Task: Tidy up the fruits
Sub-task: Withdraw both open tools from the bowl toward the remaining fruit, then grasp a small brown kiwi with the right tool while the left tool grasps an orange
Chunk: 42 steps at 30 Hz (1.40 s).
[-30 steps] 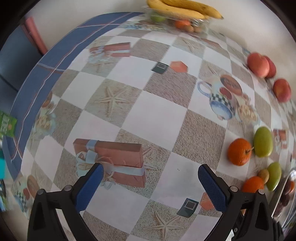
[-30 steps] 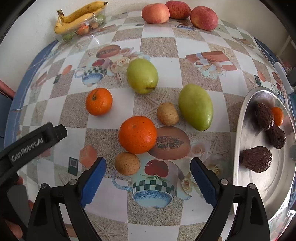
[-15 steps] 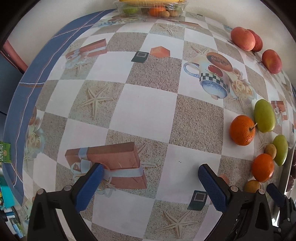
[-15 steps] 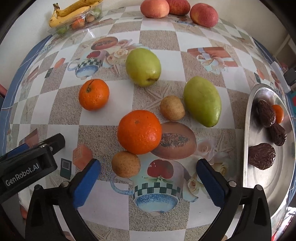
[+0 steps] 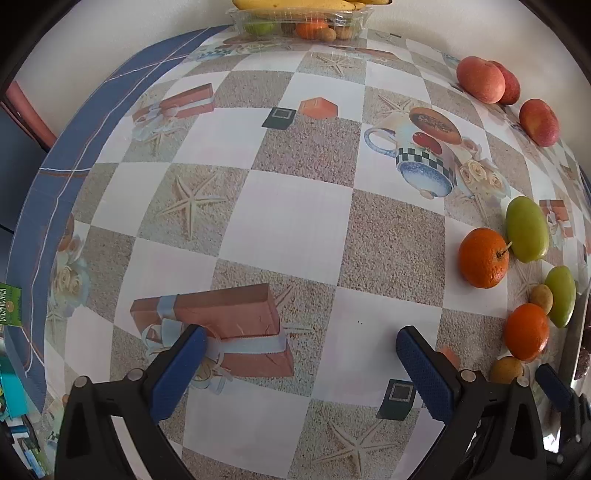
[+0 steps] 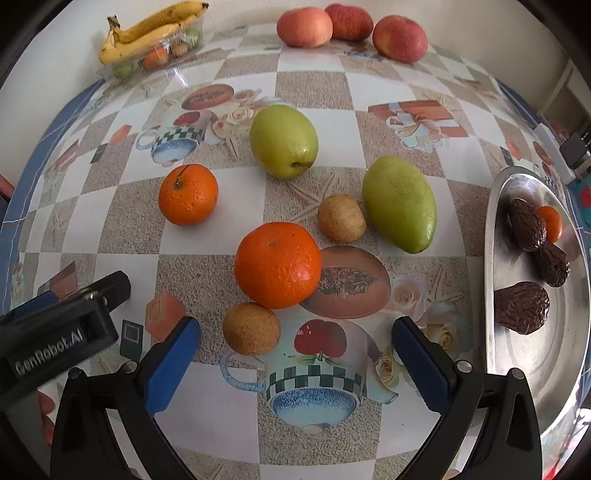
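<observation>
In the right wrist view, my right gripper (image 6: 295, 358) is open above the tablecloth, just short of a large orange (image 6: 277, 264) and a small brown fruit (image 6: 251, 328). Beyond lie a second orange (image 6: 188, 194), another small brown fruit (image 6: 341, 218), a round green fruit (image 6: 283, 140) and a long green fruit (image 6: 399, 203). A metal tray (image 6: 517, 369) at the right holds several dark dates (image 6: 521, 307) and a small orange fruit (image 6: 551, 222). My left gripper (image 5: 295, 365) is open over bare cloth; the same fruits, such as the orange (image 5: 484, 257), sit at its right.
Three red apples (image 6: 304, 26) line the far wall. A clear plastic box (image 6: 155, 55) with bananas (image 6: 151, 29) on top stands at the back left. The left gripper's body (image 6: 59, 332) shows at the lower left of the right wrist view. The table's blue border (image 5: 44, 184) curves along the left.
The right gripper has moved forward and lower towards the large orange. The left gripper has swung right, bringing the fruit box and apples more into its view.
</observation>
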Motion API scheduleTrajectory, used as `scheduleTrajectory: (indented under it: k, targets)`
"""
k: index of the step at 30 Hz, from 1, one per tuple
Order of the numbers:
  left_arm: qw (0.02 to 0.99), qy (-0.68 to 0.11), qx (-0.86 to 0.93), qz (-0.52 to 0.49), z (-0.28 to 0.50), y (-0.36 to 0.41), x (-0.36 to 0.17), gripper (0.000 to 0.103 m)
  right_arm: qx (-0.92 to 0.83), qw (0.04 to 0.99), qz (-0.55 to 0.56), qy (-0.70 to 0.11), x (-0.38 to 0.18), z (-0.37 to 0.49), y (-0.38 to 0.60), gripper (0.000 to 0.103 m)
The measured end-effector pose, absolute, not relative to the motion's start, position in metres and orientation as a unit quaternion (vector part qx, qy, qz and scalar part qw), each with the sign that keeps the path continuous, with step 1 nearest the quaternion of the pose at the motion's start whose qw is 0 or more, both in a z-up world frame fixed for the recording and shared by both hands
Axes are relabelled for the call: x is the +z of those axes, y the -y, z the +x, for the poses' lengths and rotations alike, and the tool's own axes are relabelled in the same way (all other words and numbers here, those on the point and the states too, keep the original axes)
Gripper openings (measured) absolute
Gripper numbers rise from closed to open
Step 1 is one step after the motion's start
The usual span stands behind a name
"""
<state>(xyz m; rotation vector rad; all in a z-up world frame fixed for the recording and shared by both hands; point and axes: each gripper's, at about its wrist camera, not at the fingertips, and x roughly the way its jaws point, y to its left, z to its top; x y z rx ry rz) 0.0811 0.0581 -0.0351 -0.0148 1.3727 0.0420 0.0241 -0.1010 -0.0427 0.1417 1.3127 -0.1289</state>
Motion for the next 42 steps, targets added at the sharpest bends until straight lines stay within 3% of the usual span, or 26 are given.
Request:
scheduleTrajectory:
  k: [4,6,12,13,15,25,42]
  targets:
    - [0.769,-0.639,0.022,-0.013,0.08,-0.058,-0.035,0.103,-0.064,0.788,0.092,-0.605,-0.039,0.025,0.107,0.102]
    - [0.768,-0.64,0.022,-0.012,0.081,-0.058,-0.036,0.103,-0.06,0.79,0.1,-0.601,-0.036,0.026,0.11,0.096]
    - [0.757,-0.653,0.017,-0.009,0.083,-0.061,-0.038,0.103,-0.034,0.8,0.091,-0.593,-0.023,0.024,0.1,0.06]
    - [0.756,-0.654,0.017,-0.009,0.084,-0.062,-0.037,0.103,-0.03,0.801,0.086,-0.592,-0.023,0.023,0.099,0.045]
    - [0.753,-0.658,0.018,-0.011,0.085,-0.063,-0.037,0.103,-0.02,0.801,0.082,-0.593,-0.021,0.023,0.095,0.028]
    - [0.753,-0.657,0.027,-0.017,0.087,-0.061,-0.04,0.103,0.006,0.825,0.124,-0.552,0.012,0.013,0.127,0.029]
    - [0.753,-0.657,0.019,-0.034,0.076,-0.024,-0.033,0.102,-0.106,0.833,0.144,-0.524,0.035,-0.003,0.227,0.029]
